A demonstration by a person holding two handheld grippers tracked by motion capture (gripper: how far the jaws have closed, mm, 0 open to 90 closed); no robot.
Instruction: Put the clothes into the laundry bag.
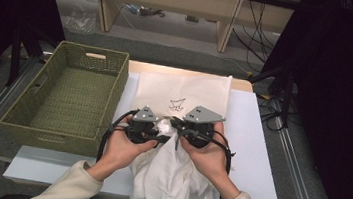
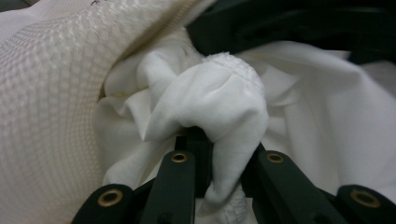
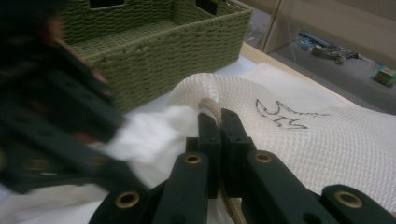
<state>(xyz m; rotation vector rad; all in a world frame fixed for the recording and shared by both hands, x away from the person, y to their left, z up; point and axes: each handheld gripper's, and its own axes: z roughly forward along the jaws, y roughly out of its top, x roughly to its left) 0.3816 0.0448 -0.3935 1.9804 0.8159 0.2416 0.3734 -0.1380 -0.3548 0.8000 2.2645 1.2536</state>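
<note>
Scene: a white garment [image 1: 168, 179] was being worked into the mouth of a cream mesh bag [image 1: 185, 93] at the middle of the white table [image 1: 254, 153], its loose end trailing off the near edge between the person's forearms.
Left gripper: the left gripper [image 2: 205, 140] was seen clamped on a bunched fold of the garment [image 2: 219, 102], cloth pinched between its jaws just at the bag's opening.
Right gripper: the right gripper [image 3: 217, 123] was seen closed on the corded rim of the bag [image 3: 299, 140], holding the mouth up beside the stitched emblem [image 3: 280, 114].
Basket: a green woven basket [image 1: 71, 100] stood at the left, partly off the table and apart from the work.
Handling: the garment was judged light, limp and prone to slipping out in folds; a thick gathered bunch was judged the best hold.
Bag: the mesh was judged soft yet grippy, best taken by its firmer rim.
</note>
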